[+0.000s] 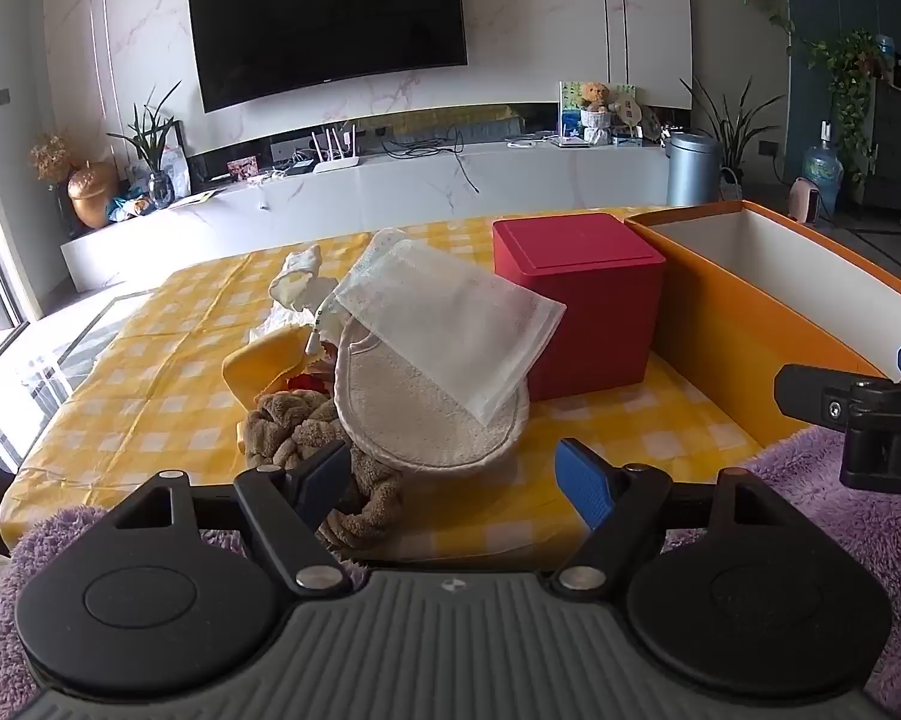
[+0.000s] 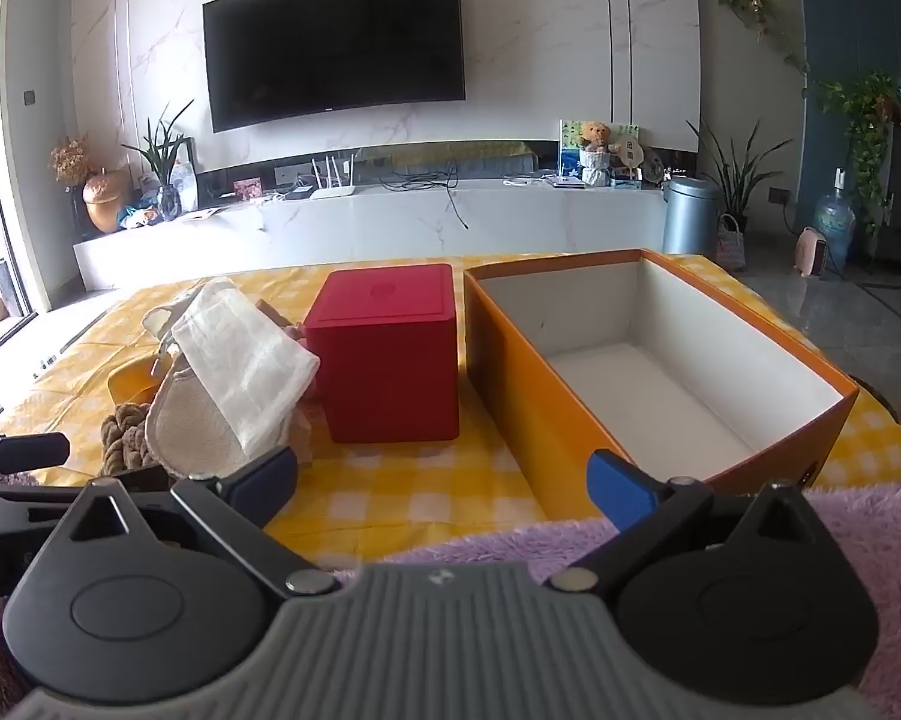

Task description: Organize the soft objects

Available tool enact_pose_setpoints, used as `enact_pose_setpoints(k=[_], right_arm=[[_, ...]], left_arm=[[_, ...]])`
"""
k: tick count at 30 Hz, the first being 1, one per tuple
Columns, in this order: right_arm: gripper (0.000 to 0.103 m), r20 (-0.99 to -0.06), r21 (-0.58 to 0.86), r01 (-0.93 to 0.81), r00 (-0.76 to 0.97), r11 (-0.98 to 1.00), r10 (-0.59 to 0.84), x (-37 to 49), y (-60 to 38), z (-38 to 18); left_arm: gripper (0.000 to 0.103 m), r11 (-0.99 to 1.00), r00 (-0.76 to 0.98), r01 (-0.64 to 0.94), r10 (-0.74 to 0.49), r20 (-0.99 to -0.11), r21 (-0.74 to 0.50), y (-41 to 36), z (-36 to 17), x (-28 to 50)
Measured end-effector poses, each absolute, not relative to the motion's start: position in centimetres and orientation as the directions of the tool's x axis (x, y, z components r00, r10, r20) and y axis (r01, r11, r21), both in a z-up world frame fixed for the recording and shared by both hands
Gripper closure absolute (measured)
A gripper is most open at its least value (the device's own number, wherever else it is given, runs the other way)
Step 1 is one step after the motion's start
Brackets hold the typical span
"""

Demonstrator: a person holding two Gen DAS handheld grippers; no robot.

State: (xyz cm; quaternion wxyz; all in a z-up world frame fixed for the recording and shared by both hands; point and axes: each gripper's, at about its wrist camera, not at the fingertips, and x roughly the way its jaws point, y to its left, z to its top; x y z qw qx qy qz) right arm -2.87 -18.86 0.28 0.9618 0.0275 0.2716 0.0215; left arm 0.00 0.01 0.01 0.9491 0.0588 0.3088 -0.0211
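Both the left gripper (image 1: 453, 477) and right gripper (image 2: 441, 489) gape empty, the soft pile (image 1: 390, 372) awaiting transfer just left of the red box (image 1: 576, 300), likely into the orange box (image 2: 648, 354) on its right.

Behind the red box (image 2: 390, 354), part of the pile of soft things is hidden from your right wrist view, so you cannot tell how far it runs. The white mesh bag (image 1: 450, 324) covers much of the round beige pad (image 1: 426, 414), left of the red box. A small red item (image 1: 303, 383) under that pad is too buried to name. The orange box (image 1: 750, 324), right of the red box, is cut by the left wrist picture's edge.
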Motion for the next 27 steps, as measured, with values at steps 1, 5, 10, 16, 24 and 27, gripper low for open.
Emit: enact_pose_setpoints(k=[1,5,10,16,24,27], right_arm=[[0.002,-0.520,0.065,-0.026,0.852,0.998,0.056,-2.89,-18.85,0.29],[0.002,-0.523,0.067,-0.023,0.851,0.997,0.055,-2.87,-18.78,0.27],[0.002,-0.526,0.071,-0.023,0.848,0.997,0.057,-2.97,-18.85,0.22],[0.002,-0.528,0.071,-0.021,0.848,0.997,0.055,-2.90,-18.78,-0.09],[0.002,-0.530,0.069,-0.021,0.846,0.997,0.055,-2.82,-18.74,0.00],[0.002,-0.531,0.069,-0.022,0.845,0.997,0.055,-2.79,-18.75,0.00]], left_arm=[[0.012,0.992,0.808,0.076,-0.005,-0.589,0.097,0.02,0.01,0.00],[0.012,0.992,0.808,0.077,-0.004,-0.589,0.099,0.03,0.00,0.03],[0.012,0.992,0.809,0.076,-0.004,-0.588,0.097,0.02,0.02,-0.01],[0.012,0.993,0.808,0.076,-0.005,-0.589,0.095,0.02,0.03,0.00],[0.012,0.993,0.809,0.075,-0.005,-0.588,0.095,0.01,0.04,0.01],[0.012,0.993,0.809,0.075,-0.006,-0.588,0.093,0.03,0.03,0.01]])
